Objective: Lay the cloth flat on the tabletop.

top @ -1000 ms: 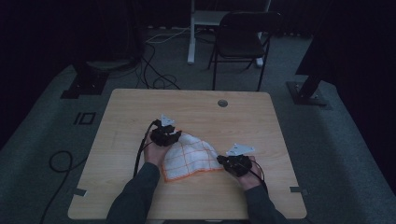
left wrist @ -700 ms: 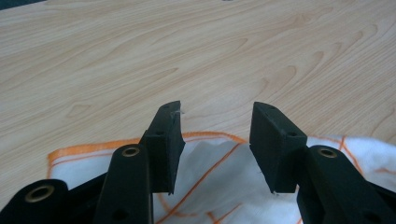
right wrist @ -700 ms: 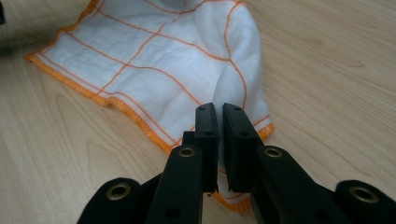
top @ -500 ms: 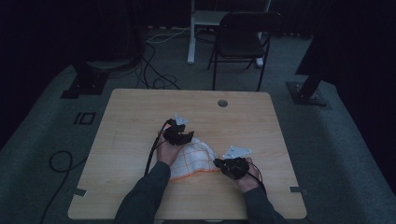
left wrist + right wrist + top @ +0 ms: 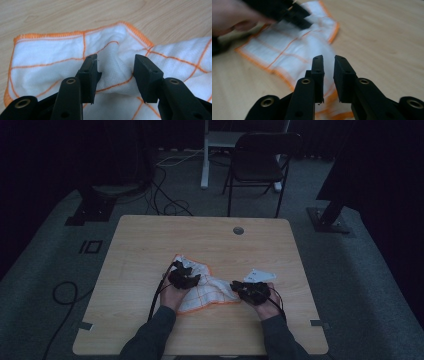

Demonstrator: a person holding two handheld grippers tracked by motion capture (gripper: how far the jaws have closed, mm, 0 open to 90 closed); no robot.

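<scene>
Plainly, no writing on cloth [image 5: 50, 55]: left gripper [image 5: 115, 72] open round a fold, right gripper [image 5: 328, 75] pinches its edge.

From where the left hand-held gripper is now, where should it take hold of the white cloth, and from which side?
Grip the raised fold of the white cloth that stands between the open jaws of the left hand-held gripper. Come straight forward and down along the jaws: the fold bulges above the wooden table, so it probably pinches more easily than the flat, orange-stitched edge lying against the wood.
</scene>
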